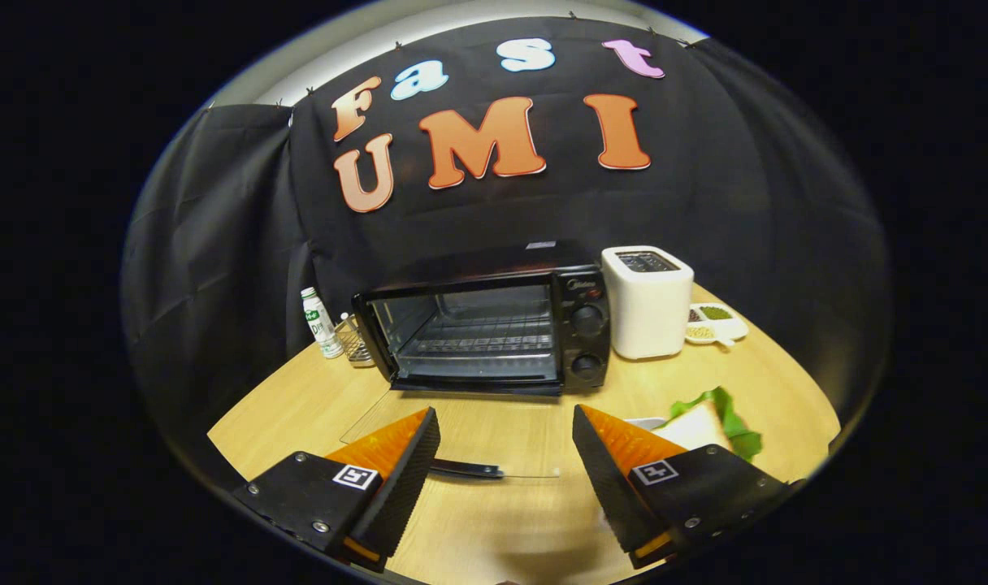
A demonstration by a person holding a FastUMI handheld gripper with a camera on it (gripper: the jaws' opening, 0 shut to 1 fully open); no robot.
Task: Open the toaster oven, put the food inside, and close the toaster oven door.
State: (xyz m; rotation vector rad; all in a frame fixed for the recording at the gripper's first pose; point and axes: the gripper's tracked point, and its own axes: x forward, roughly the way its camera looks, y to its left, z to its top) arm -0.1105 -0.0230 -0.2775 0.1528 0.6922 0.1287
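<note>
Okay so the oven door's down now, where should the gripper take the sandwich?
Probably by the sandwich's two flat bread faces near the closest edge, coming from the open gripper's side. It lies low beside the right finger, lettuce sticking out beyond.

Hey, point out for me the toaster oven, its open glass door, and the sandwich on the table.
toaster oven (583,321), gripper view, on its knob panel.
glass door (478,435), gripper view, on the pane folded down flat between the open tongs (506,455).
sandwich (697,426), gripper view, on the bread slice beside the right finger.
</note>
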